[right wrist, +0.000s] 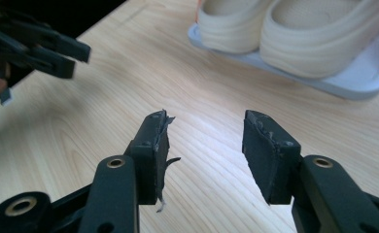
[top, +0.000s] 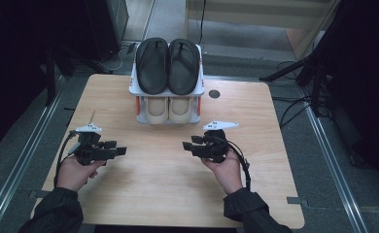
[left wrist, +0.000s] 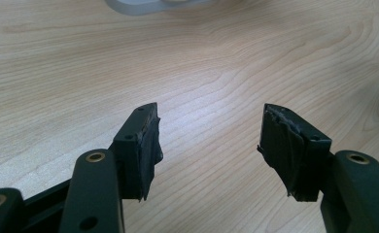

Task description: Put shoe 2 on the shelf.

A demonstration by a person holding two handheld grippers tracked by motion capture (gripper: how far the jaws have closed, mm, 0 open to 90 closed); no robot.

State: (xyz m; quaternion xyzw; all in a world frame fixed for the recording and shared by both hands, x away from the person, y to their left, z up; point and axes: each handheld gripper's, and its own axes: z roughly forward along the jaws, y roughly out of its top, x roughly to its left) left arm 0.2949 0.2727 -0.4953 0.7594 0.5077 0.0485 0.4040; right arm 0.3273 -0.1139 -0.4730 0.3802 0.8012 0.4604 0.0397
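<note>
Slippers: the beige pair [top: 168, 109] on the rack's [top: 167, 91] lower shelf lies ahead of both spread, empty grippers, toes toward them, slightly nearer the right gripper [top: 189, 144] than the left gripper [top: 119, 148].

In the high view, the pale cream slippers [top: 168, 109] on the lower tier of the small white two-tier shoe rack [top: 200, 86] show only their toe ends; the upper shelf and the black rubber sandals [top: 167, 65] hide the rest. The left gripper view cuts that rack at the top edge, leaving a blurred grey sliver. The right gripper view crops the cream slippers' tops and blurs the left tongs [right wrist: 73, 56] at its left edge. The person's sleeves run off the bottom edge of the high view.
</note>
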